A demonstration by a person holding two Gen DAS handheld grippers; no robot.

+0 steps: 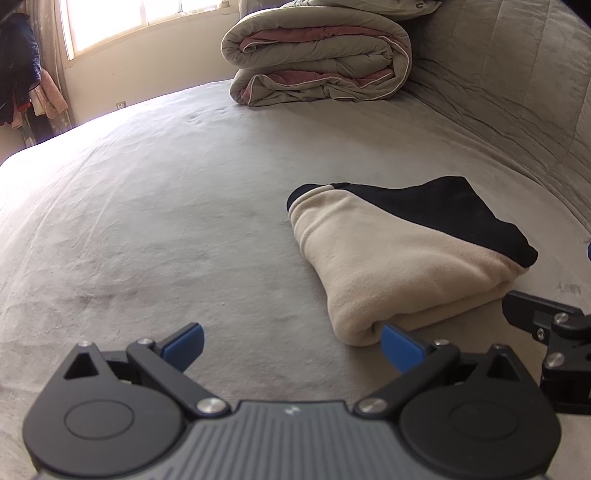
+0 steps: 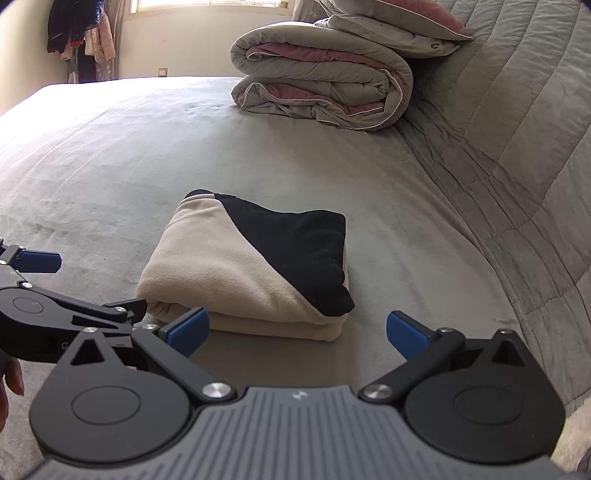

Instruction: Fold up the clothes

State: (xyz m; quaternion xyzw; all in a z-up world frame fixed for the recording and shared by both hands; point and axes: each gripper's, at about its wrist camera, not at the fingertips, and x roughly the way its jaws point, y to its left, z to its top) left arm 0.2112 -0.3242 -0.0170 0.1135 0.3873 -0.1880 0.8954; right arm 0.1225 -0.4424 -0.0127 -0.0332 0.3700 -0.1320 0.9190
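Observation:
A cream and black fleece garment (image 2: 251, 266) lies folded into a compact bundle on the grey bed; it also shows in the left wrist view (image 1: 399, 258). My right gripper (image 2: 297, 338) is open and empty just in front of the bundle's near edge. My left gripper (image 1: 291, 349) is open and empty, just left of the bundle's near corner, its right fingertip (image 1: 400, 347) close to the fabric. The left gripper also shows at the left edge of the right wrist view (image 2: 48, 291). Part of the right gripper shows at the right edge of the left wrist view (image 1: 550, 328).
A rolled grey and pink duvet (image 2: 321, 74) lies at the far side of the bed (image 2: 110, 166). A quilted grey cover (image 2: 517, 147) rises on the right. Clothes hang by the window at far left (image 2: 81, 33).

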